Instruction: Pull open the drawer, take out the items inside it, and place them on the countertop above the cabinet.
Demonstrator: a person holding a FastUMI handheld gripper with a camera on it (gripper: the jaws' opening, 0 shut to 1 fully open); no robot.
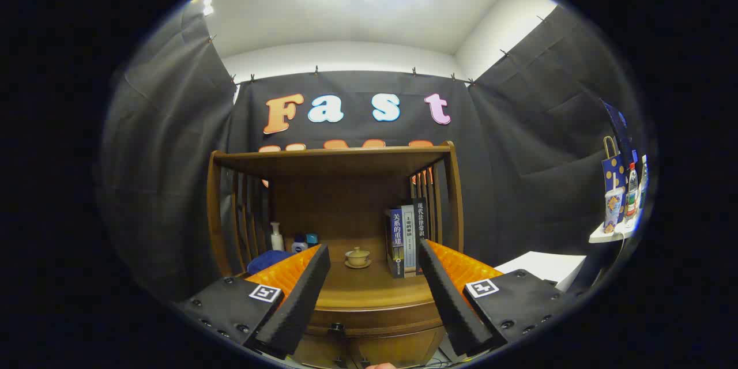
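My gripper (pixel 375 256) is open, its two black fingers with orange sides spread wide and nothing between them. Just ahead and below stands a wooden cabinet with a rounded countertop (pixel 375 294). The drawer front (pixel 369 323) under the countertop is shut, and a small dark knob (pixel 336 327) shows on it between the fingers. What lies inside the drawer is hidden.
On the countertop stand a small lidded teacup on a saucer (pixel 357 257), several upright books (pixel 406 239), a white pump bottle (pixel 277 237), small jars (pixel 304 242) and a blue object (pixel 268 260). A wooden shelf frame (pixel 334 155) roofs the countertop. At right, a white shelf (pixel 611 235) holds bottles and a bag.
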